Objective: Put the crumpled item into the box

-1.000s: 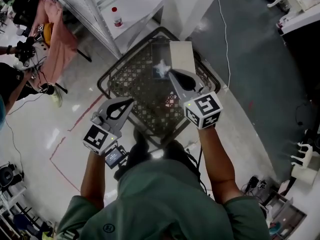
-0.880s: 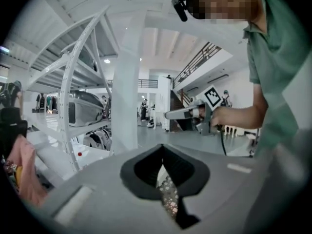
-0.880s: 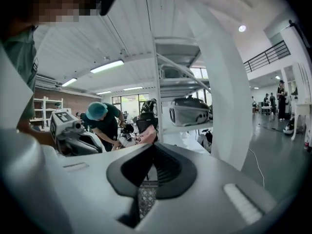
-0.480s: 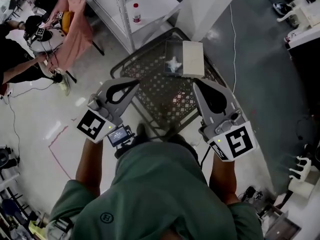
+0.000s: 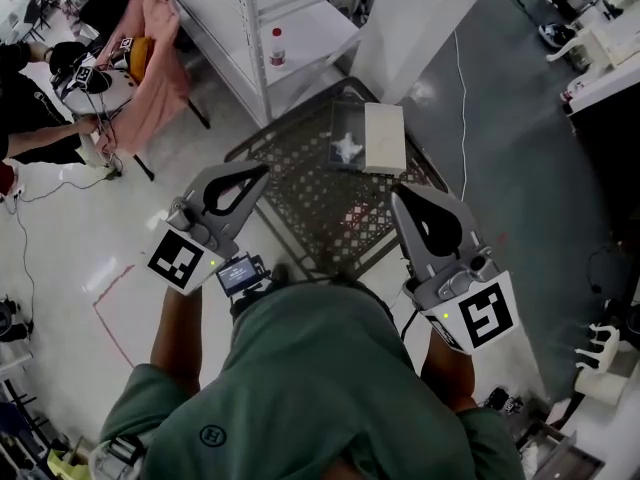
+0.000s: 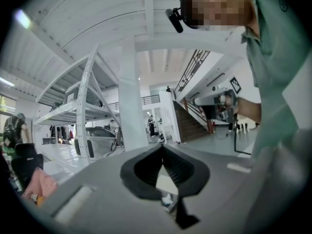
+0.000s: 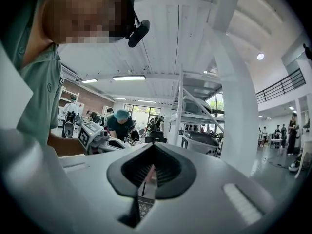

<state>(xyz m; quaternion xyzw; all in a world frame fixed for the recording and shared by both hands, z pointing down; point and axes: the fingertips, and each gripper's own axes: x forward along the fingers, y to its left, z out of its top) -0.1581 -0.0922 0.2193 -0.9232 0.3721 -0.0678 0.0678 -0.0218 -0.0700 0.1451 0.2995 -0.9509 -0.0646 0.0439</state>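
Box point(image 5: 340, 118) on the mesh worktop point(image 5: 300, 183) holds the crumpled item point(image 5: 347, 149), a white lump too small to show any long axis. Left hand-held gripper point(image 5: 262, 168) and right hand-held gripper point(image 5: 396, 194) hover nearer the person, well apart from the box, jaws together and empty. Each cube point(image 5: 184, 261) carries a black-and-white square marker.

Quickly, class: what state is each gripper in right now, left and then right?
Left gripper: closed, holding nothing.
Right gripper: closed, holding nothing.
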